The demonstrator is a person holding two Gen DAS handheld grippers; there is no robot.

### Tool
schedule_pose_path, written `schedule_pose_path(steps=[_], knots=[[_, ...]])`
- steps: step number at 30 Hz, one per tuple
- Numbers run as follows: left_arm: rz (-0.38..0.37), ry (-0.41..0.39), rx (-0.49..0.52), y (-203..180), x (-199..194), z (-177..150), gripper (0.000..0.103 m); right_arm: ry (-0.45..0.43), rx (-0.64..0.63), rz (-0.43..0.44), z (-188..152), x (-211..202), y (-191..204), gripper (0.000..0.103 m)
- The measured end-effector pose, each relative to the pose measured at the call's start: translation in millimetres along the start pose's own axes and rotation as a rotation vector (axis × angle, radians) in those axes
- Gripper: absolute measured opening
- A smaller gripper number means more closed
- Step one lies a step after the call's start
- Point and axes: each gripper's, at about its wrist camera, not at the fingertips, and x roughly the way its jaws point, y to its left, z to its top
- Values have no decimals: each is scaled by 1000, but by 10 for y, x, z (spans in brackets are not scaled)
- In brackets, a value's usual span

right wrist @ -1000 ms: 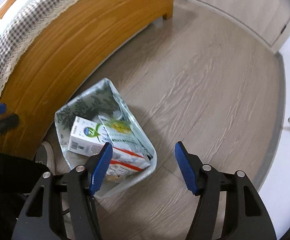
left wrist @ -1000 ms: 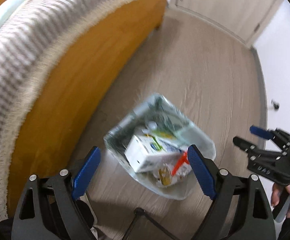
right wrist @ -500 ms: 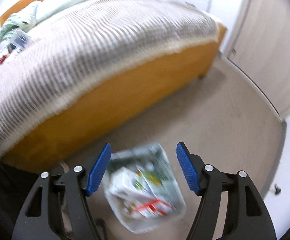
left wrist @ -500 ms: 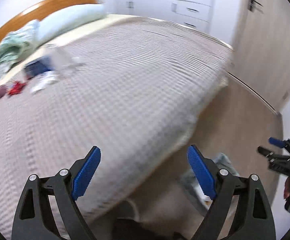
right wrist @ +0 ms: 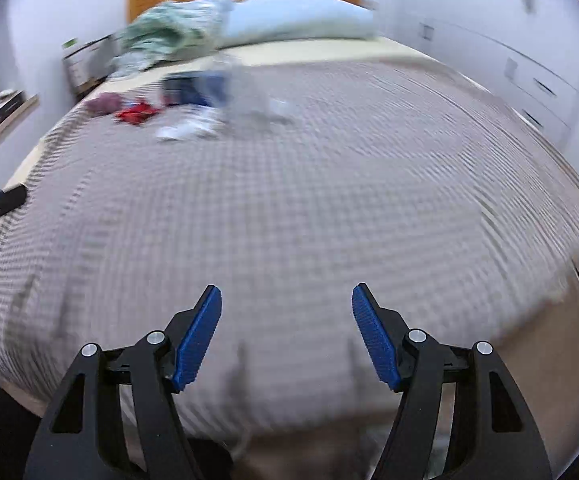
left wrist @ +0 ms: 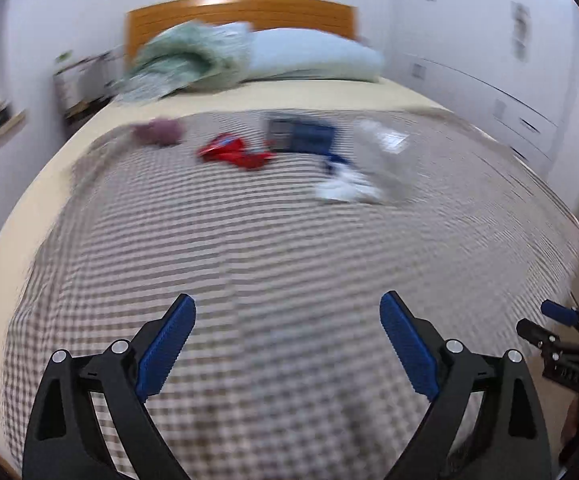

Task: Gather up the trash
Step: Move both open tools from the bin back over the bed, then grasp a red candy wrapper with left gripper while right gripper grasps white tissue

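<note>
Blurred, no writing reads; red wrapper (left wrist: 233, 155) and blue packet (left wrist: 301, 136) lie on the checked bed (left wrist: 269, 264); both grippers' fingers (left wrist: 167, 344) (right wrist: 199, 336) gape, empty.

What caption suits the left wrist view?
Open left gripper above a checked bedspread; blurred litter, including a red wrapper, lies farther up.

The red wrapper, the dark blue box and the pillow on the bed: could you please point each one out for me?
red wrapper (left wrist: 233, 153), left wrist view, its middle.
dark blue box (left wrist: 301, 136), left wrist view, its top face.
pillow (left wrist: 309, 54), left wrist view, its front side.
</note>
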Motion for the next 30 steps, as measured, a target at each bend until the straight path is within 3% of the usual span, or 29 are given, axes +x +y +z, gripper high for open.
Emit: schedule_pose_path(steps=[3, 5, 8, 11, 14, 18, 21, 22, 26, 30], knots=[[-20, 51, -136, 268, 64, -6, 90, -14, -85, 26, 338, 214, 415, 65], [-21, 37, -177, 411, 47, 17, 90, -28, -148, 39, 557, 386, 651, 65], [-4, 20, -187, 593, 58, 64, 90, -20, -213, 29, 860, 708, 816, 65], [-35, 35, -201, 802, 141, 108, 90, -15, -255, 14, 1206, 1102, 929, 65], [-41, 71, -153, 960, 370, 208, 95, -3, -321, -22, 1405, 1416, 1053, 65], [-6, 99, -185, 1195, 689, 307, 95, 26, -412, -74, 1525, 1743, 1183, 65], [-5, 107, -188, 1308, 901, 508, 95, 75, -377, -25, 1625, 1914, 1071, 61], [-11, 100, -178, 1302, 960, 610, 95, 85, -355, 4, 1646, 1929, 1018, 54], [-69, 88, -139, 1090, 1215, 1061, 95, 100, -319, 63, 1702, 1956, 820, 4], [-112, 138, -184, 854, 1707, 1510, 95, 59, -344, 107, 1690, 1774, 677, 2]])
